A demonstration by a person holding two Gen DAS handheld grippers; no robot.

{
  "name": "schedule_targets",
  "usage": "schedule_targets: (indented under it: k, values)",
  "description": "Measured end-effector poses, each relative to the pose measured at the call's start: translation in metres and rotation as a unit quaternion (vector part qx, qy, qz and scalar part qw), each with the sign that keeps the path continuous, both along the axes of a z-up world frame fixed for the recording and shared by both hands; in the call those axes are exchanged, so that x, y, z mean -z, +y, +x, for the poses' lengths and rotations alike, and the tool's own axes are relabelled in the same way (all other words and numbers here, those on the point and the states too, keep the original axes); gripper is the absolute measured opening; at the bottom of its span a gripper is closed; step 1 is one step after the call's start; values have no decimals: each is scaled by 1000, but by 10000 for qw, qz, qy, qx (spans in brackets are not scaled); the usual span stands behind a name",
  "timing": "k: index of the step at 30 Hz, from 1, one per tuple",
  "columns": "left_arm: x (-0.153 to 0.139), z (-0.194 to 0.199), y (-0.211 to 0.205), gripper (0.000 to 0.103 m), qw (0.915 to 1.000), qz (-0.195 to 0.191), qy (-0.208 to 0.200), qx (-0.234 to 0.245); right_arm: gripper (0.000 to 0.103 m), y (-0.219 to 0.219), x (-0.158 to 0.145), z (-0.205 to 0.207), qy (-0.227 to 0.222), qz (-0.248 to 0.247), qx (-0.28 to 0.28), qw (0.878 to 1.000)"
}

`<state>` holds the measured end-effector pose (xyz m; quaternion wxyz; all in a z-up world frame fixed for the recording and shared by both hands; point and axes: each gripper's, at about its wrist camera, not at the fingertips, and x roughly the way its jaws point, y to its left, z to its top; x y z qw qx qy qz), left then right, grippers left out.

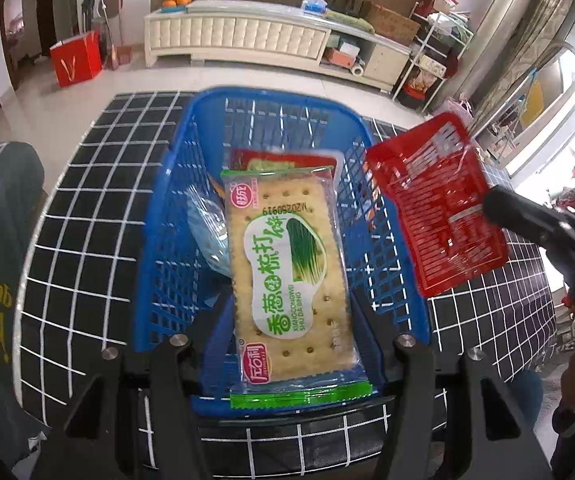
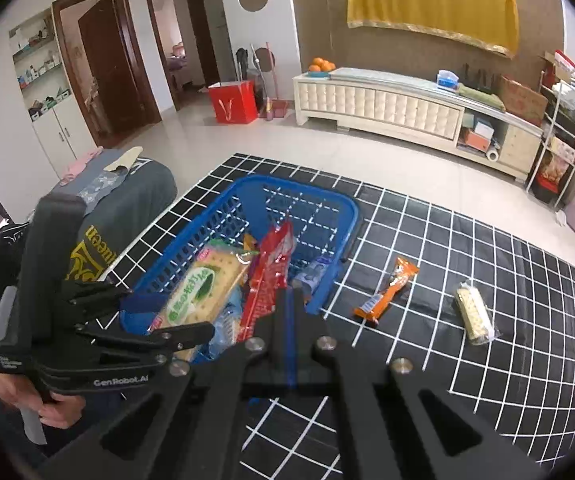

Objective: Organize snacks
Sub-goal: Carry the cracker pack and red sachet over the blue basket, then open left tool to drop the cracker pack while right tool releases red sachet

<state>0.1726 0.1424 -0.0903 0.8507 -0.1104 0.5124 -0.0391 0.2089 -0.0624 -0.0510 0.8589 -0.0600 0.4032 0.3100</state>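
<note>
A blue plastic basket (image 1: 167, 216) stands on a black grid-patterned table; it also shows in the right wrist view (image 2: 207, 240). My left gripper (image 1: 291, 344) is shut on a green-trimmed scallion cracker packet (image 1: 291, 268) and holds it over the basket. The packet also shows in the right wrist view (image 2: 199, 292). My right gripper (image 2: 287, 300) is shut on a red snack packet (image 2: 271, 268), held at the basket's right rim; the left wrist view shows it too (image 1: 435, 204). Other packets lie inside the basket.
An orange snack bar (image 2: 387, 288) and a clear-wrapped cracker packet (image 2: 473, 314) lie on the table (image 2: 487, 360) to the right of the basket. A grey cushion lies at the table's left. A white cabinet stands beyond.
</note>
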Motion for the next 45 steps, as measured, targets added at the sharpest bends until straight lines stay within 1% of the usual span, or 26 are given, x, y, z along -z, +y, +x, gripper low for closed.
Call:
schedule_targets:
  k: [5,8,11,16,22,26,31,35,40,43,45]
  values:
    - [7,5,-5,54,9997,-24,202,-121,1,-6,-1,0,25,10,56,10000]
    - [4,6,-15,55,9998,-98,183,48,1,-8,-3,0,23,51,104,9999]
    - [1,6,-20,55,9998,-4,164,136,1,-8,-6,1,9,63,101,9999]
    - [-5,5,-19,55,9999,32,77,129,1,-6,-9,2,-29,50,66,10000]
    - [-12,7,-7,55,9999,111,7,96,2,5,-13,16,-88,-2,67,9999]
    - [-21,12,8,55,9999,144,-83,10,2,19,-16,31,-224,-220,58,9995]
    - [-30,22,29,55,9996,220,-162,-84,2,34,-13,55,-206,-343,77,9992]
    - [-34,33,42,55,9992,321,-205,-131,2,46,-10,72,-360,-590,117,9975]
    - [-37,52,49,55,9985,462,-261,-92,2,61,4,90,-534,-1194,177,9912]
    - [-34,64,50,55,9983,522,-259,-68,2,61,12,94,-453,-1266,161,9908]
    - [-31,68,47,55,9983,531,-256,-23,2,63,19,94,-465,-1411,146,9888]
